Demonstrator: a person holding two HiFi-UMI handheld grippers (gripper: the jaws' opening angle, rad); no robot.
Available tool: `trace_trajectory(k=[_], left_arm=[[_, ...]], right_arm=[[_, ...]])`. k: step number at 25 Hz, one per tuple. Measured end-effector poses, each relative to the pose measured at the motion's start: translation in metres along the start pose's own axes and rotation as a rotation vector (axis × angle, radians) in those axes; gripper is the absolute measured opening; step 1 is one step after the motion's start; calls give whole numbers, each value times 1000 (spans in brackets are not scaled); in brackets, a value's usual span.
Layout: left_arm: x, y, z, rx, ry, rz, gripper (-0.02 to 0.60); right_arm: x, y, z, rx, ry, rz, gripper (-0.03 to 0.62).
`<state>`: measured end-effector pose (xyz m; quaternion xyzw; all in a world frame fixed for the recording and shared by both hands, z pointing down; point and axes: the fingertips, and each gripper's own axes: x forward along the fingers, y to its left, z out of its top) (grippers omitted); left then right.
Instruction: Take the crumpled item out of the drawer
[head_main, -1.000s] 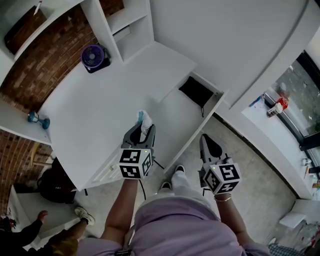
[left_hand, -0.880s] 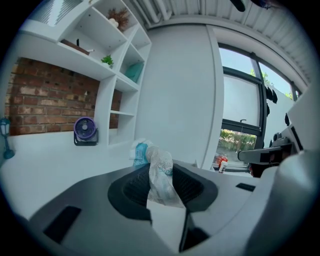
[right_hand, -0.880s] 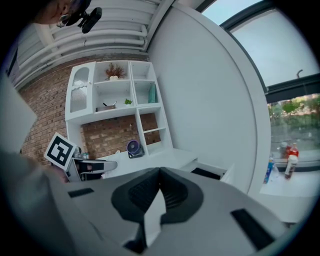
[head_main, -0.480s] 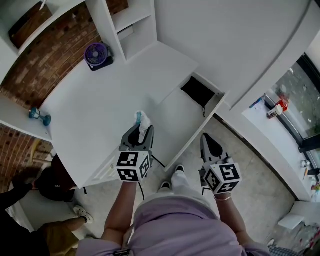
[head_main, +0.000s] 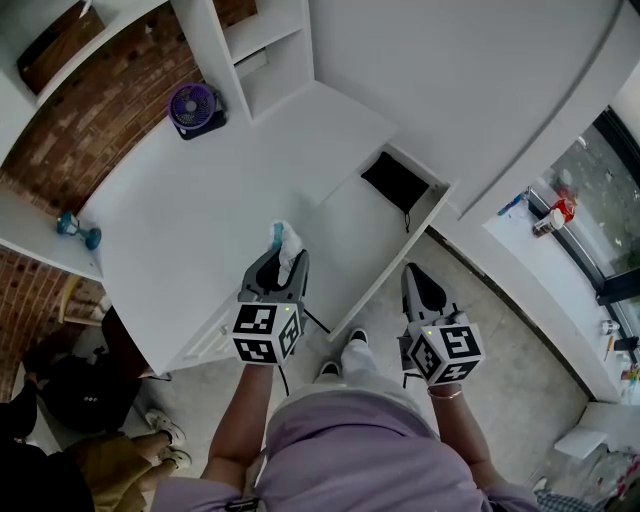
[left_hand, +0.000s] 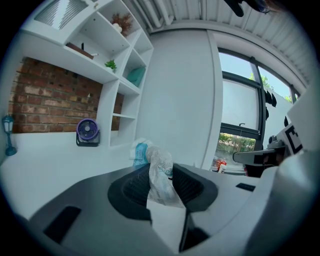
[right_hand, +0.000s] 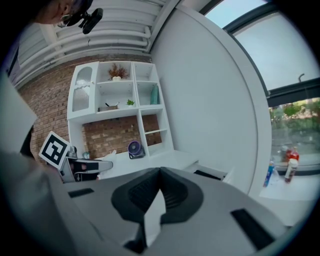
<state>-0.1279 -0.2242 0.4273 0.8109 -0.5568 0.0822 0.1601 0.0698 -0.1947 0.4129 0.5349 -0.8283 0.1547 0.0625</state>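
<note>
Crumpled paper (left_hand: 159, 172), white with a blue patch, is pinched between the jaws of the left gripper (head_main: 284, 262), which holds it in the air over the near edge of the white desk (head_main: 190, 210), just beside the open drawer (head_main: 352, 238). A black item (head_main: 394, 182) lies at the drawer's far end. The right gripper (right_hand: 160, 173) hovers apart, its jaws pressed together on nothing.

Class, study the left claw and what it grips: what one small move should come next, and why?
Probably move it slightly over the desk and open to set it down. The left claw is clamped on the crumpled item, already lifted clear of the open drawer, and bare desk lies just beside it.
</note>
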Motion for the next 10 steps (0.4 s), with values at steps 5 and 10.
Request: trace_trajectory(k=[5, 10], left_arm=[[0, 2, 1, 0, 1, 6, 130], [1, -1, 1, 0, 0, 6, 130]], right_arm=[[3, 0, 1, 8, 0, 9, 2], [3, -1, 1, 16, 1, 16, 2]])
